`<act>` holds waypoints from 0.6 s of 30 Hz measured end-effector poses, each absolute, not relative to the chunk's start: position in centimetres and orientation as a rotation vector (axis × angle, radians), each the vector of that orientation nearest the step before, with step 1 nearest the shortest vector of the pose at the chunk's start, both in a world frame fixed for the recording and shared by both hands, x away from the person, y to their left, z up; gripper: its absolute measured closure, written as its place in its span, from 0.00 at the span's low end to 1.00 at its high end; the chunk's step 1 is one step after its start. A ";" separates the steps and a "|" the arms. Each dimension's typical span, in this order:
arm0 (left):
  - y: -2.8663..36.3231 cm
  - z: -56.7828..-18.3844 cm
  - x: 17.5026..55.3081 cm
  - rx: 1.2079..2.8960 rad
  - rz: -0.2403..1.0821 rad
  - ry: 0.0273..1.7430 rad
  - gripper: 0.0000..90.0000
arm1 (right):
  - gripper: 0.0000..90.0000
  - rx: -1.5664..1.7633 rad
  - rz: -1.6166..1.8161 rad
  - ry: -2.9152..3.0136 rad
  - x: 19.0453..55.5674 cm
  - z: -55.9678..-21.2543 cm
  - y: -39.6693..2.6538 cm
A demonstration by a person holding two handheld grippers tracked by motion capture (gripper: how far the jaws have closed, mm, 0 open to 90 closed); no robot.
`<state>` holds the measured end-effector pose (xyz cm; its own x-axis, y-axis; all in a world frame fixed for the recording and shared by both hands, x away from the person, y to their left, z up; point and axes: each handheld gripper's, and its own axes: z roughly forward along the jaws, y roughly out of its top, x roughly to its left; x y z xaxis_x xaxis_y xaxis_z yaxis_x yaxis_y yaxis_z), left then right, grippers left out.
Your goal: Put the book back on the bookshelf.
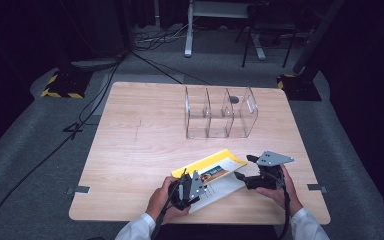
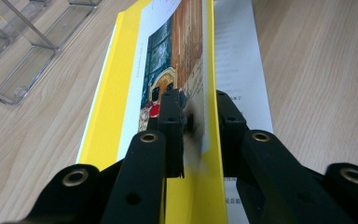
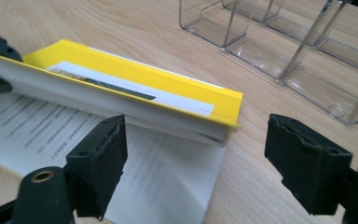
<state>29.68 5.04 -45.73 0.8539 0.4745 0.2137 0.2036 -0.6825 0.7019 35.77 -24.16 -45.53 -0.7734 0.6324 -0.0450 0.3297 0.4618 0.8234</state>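
The yellow book [image 1: 211,166] lies near the front edge of the wooden table [image 1: 130,150], on the person's side of the clear acrylic organizer [image 1: 220,112] and well short of it, with a white printed sheet [image 1: 223,187] under it. The left gripper [image 1: 186,189] is clamped on the book's near end: in the left gripper view its jaws stand close together with the yellow cover and a wedge of pages [image 2: 196,116] pinched between the pads, that end tipped up off the sheet. The right gripper [image 1: 240,177] waits just beside the book's far corner with its jaws wide apart and nothing in them; the corner [image 3: 223,116] floats between them, touching neither. The work in hand looks like lifting the book to stand it in the organizer, and to do it well I would have the right gripper bite on the whole thickness at that corner, not only the cover, before the left lifts further, or the block of pages may sag or fan open. The sheet beneath should stay behind, so the lower pad wants to slide in between book and paper. The high view gives the layout, both hands and the open run of table up to the organizer, but not the grip. The left gripper view settles that, showing how thin the pinched edge is. The right gripper view shows the raised corner, the gap under it and the organizer's compartments [image 3: 307,60] beyond.
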 end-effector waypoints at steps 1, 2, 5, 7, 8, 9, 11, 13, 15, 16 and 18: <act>5.2 -45.7 29.8 2.322 0.490 0.484 0.86 | 0.24 0.791 1.229 2.376 35.7 -45.5 -24.4; 5.6 -45.7 29.8 2.330 0.478 0.471 0.86 | 0.24 0.773 1.233 2.382 35.5 -45.4 -24.6; 6.4 -45.7 30.1 2.348 0.436 0.450 0.85 | 0.24 0.675 1.297 2.380 34.9 -44.1 -25.5; 6.8 -45.7 30.2 2.359 0.422 0.434 0.85 | 0.25 0.619 1.318 2.378 34.6 -43.3 -25.6; 7.0 -45.7 30.3 2.365 0.422 0.424 0.84 | 0.25 0.594 1.331 2.379 34.4 -43.0 -25.6; 7.2 -45.7 30.2 2.371 0.424 0.417 0.84 | 0.26 0.557 1.346 2.393 34.4 -42.6 -25.5; 7.7 -45.6 30.4 2.374 0.423 0.410 0.85 | 0.26 0.496 1.338 2.432 34.2 -42.3 -24.8; 8.2 -45.6 30.5 2.382 0.424 0.397 0.85 | 0.27 0.430 1.300 2.485 34.2 -42.7 -23.8; 8.8 -45.5 30.6 2.387 0.420 0.396 0.85 | 0.28 0.391 1.249 2.519 34.3 -43.2 -23.1; 9.3 -45.5 30.7 2.388 0.408 0.405 0.84 | 0.30 0.380 1.235 2.535 34.4 -43.5 -22.9; 9.9 -45.5 30.9 2.392 0.399 0.410 0.83 | 0.34 0.365 1.210 2.565 34.5 -44.2 -22.4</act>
